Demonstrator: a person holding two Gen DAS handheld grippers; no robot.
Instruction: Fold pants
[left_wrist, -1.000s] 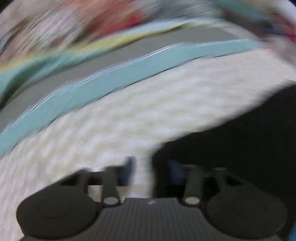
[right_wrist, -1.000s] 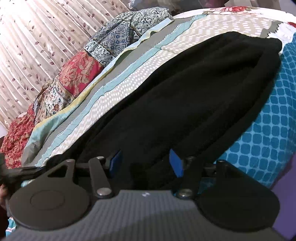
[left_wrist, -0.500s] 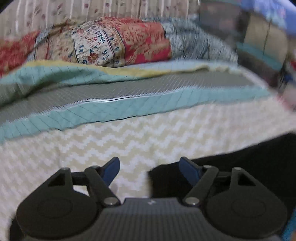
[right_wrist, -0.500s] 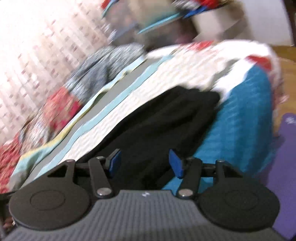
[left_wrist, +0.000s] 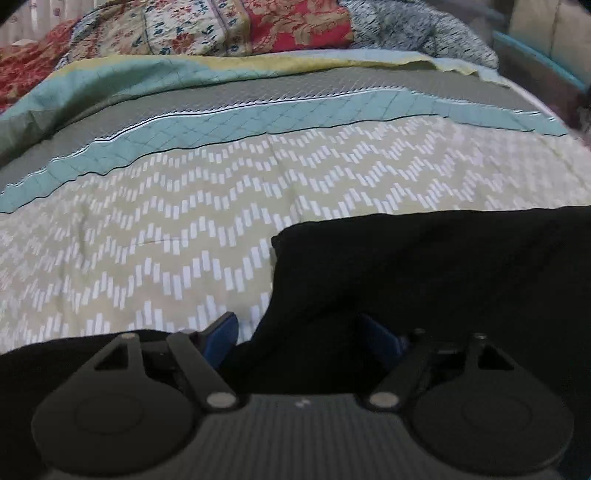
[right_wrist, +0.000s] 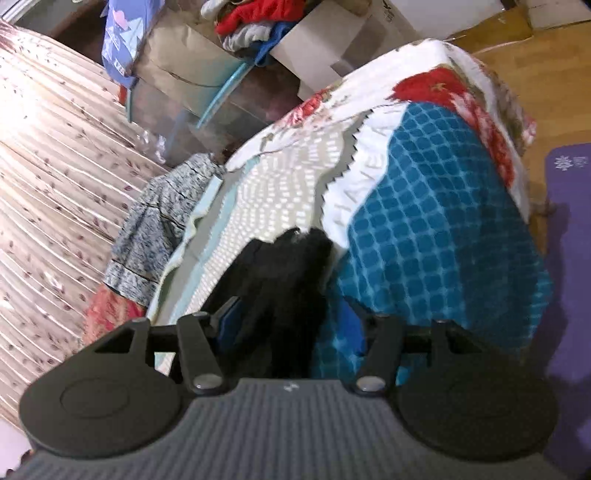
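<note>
Since the earlier frame the right gripper (right_wrist: 290, 321) has swung along the pants (right_wrist: 291, 266) toward the bed's far end, rolling so the room shows tilted. Its jaws are closing with black cloth between them; whether the pads press on it yet cannot be told. Left gripper (left_wrist: 299, 332) tilts steeply down over the pants' near corner, jaws opening, spread, cloth beneath and apparently not pinched. Pants lie flat on the quilt (left_wrist: 184, 229). Pillows (left_wrist: 221, 29) line the far edge; a curtain (right_wrist: 48, 177), boxes (right_wrist: 332, 44) and a purple mat (right_wrist: 569, 258) surround the bed.
</note>
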